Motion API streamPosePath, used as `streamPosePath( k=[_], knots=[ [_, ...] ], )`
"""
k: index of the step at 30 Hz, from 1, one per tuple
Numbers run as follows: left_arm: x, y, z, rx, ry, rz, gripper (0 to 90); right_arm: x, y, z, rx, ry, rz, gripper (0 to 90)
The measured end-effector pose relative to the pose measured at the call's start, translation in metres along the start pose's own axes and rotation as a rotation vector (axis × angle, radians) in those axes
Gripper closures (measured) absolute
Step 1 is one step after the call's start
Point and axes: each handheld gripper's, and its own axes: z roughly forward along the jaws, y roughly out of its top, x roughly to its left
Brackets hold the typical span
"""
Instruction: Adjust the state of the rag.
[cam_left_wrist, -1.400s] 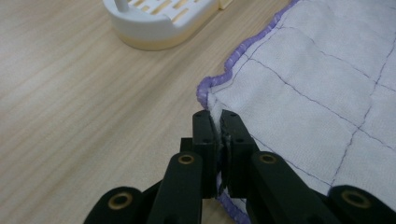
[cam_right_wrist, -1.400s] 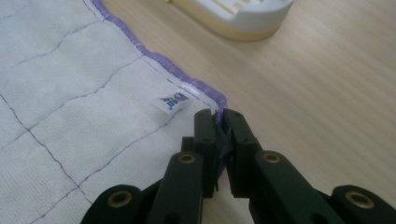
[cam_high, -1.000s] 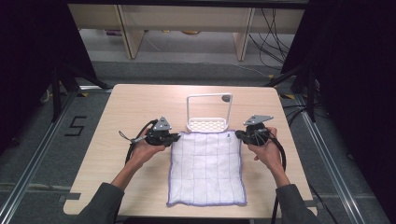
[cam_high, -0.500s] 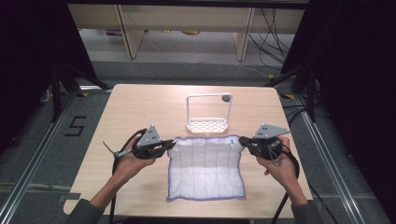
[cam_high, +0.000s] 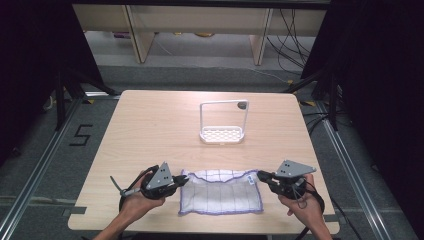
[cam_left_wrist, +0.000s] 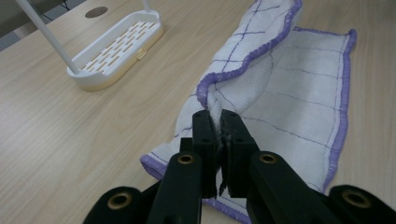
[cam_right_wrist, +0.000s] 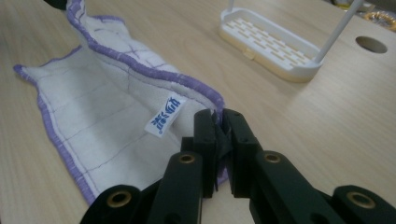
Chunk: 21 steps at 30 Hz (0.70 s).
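1. White cloth with purple hem and thin grid lines (cam_high: 220, 198) is lying folded, lower centre of the high view.
2. Left gripper (cam_high: 184, 180) is pinching its left corner.
3. Right gripper (cam_high: 260, 175) is pinching its right corner.

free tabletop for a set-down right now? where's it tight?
Bare wood: the table left of the white rack, the strip right of it, and the band between rack and cloth. Tight along the near edge: left gripper and right gripper each pinch a cloth corner, folding it over.
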Motion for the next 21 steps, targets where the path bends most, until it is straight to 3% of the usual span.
streamPosePath(
  k=[1,11,12,13,14,15,19,20,21],
  knots=[
    [-0.002,-0.001,-0.001,0.005,-0.008,0.005,85.3,0.004,-0.003,0.0,0.014,0.009,0.014,84.9],
    [-0.022,-0.021,-0.002,0.019,-0.039,-0.024,84.9,0.019,-0.02,-0.005,0.044,0.047,-0.013,84.4],
    [-0.024,-0.026,-0.001,0.044,-0.044,-0.023,84.5,0.024,-0.026,-0.002,0.08,0.054,-0.013,84.4],
    [-0.024,-0.026,-0.001,0.044,-0.044,-0.023,84.2,0.024,-0.026,-0.002,0.08,0.054,-0.013,84.4],
    [-0.029,-0.031,0.002,0.072,-0.061,-0.029,82.5,0.027,-0.029,0.0,0.116,0.061,-0.034,84.1],
    [-0.03,-0.033,0.003,0.092,-0.061,-0.023,80.9,0.028,-0.03,0.0,0.133,0.064,-0.024,83.7],
    [-0.034,-0.035,0.005,0.09,-0.077,-0.027,77.5,0.029,-0.034,0.003,0.144,0.076,-0.044,80.3],
    [-0.036,-0.035,0.004,0.096,-0.086,-0.049,69.3,0.031,-0.035,0.001,0.171,0.091,-0.038,73.6],
    [-0.036,-0.035,0.004,0.096,-0.086,-0.049,65.2,0.031,-0.035,0.001,0.171,0.091,-0.038,73.6]
  ],
)
